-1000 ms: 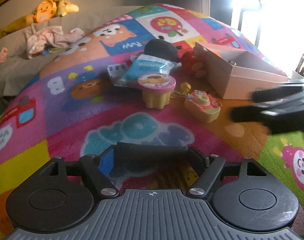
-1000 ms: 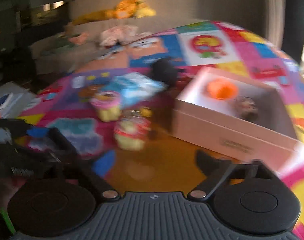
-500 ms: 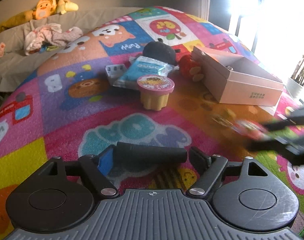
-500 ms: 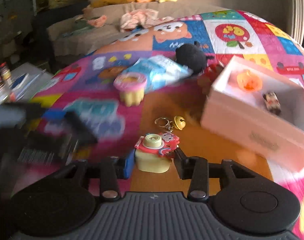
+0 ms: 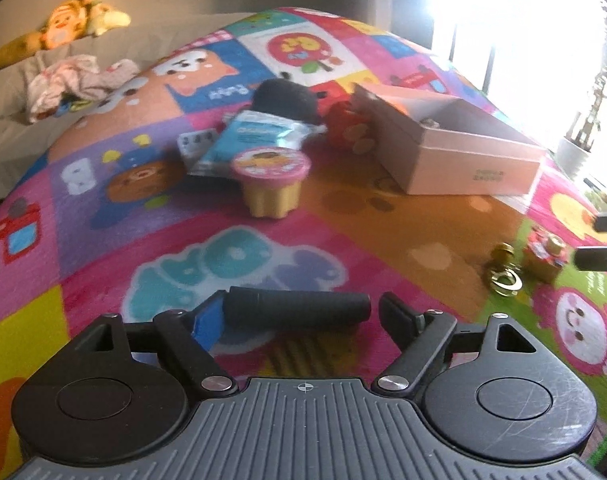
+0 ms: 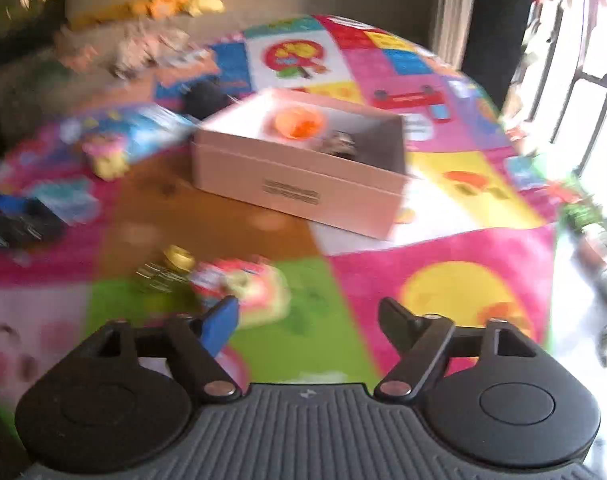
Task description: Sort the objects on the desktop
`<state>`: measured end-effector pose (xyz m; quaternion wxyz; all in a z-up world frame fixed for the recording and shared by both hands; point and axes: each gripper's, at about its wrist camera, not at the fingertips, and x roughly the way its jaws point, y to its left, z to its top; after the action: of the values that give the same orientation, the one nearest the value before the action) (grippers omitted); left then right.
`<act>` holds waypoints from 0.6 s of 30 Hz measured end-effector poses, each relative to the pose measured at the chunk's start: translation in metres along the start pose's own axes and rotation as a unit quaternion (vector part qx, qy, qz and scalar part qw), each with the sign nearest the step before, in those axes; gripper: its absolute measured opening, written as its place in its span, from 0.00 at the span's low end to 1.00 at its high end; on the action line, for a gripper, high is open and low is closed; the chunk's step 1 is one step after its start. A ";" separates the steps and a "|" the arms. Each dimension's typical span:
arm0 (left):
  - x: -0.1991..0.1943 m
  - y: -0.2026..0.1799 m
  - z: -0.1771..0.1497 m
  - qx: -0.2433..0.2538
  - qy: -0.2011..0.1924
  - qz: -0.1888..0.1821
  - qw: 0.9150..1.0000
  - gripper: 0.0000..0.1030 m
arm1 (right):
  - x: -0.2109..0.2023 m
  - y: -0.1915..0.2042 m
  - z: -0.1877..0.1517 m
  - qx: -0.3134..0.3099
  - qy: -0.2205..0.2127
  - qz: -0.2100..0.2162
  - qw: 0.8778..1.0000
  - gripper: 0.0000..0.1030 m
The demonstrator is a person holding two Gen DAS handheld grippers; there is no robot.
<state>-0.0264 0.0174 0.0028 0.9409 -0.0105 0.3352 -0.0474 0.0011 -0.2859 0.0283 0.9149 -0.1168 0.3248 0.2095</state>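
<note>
Two claws work over a colourful patchwork cartoon play mat (image 5: 103,208). Left claw (image 5: 299,314) is opening, with a black matte cylinder (image 5: 299,309) lying crosswise between its fingers, touching the blue left pad and clear of the right. Right claw (image 6: 307,320) is opening with nothing between its fingers; a small yellow-and-red toy camera (image 6: 247,286) with a gold bell keyring (image 6: 171,264) lies on the mat just beyond its blue pad, well short of the open pink cardboard box (image 6: 303,184).

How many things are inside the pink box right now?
2 visible: an orange ball-like toy at the back of the pink box, and a small dark object beside it. The near wall may hide more.
</note>
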 end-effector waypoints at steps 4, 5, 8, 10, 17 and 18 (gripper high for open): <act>0.000 -0.008 0.000 0.015 0.001 -0.008 1.000 0.89 | 0.018 0.022 0.000 -0.041 0.001 0.011 0.999 0.81; 0.000 -0.009 0.000 0.016 0.001 -0.008 1.000 0.90 | 0.024 0.024 0.000 -0.042 0.007 0.015 0.999 0.81; 0.002 -0.009 0.000 0.015 0.008 -0.005 1.000 0.90 | 0.038 0.021 0.000 -0.032 0.018 0.036 0.999 0.81; 0.004 -0.009 0.001 0.014 0.011 0.000 1.000 0.89 | 0.042 0.015 0.002 -0.011 0.023 0.051 0.998 0.81; 0.000 -0.017 0.002 0.018 0.012 0.004 1.000 0.78 | 0.033 0.022 0.005 -0.012 0.035 0.064 0.997 0.62; -0.002 -0.021 0.003 0.024 0.010 -0.003 1.000 0.78 | 0.027 0.023 0.005 -0.019 0.031 0.065 0.997 0.62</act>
<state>-0.0276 -0.0030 0.0077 0.9375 0.0111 0.3430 -0.0582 0.0115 -0.2554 0.0127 0.8864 -0.1193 0.3562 0.2706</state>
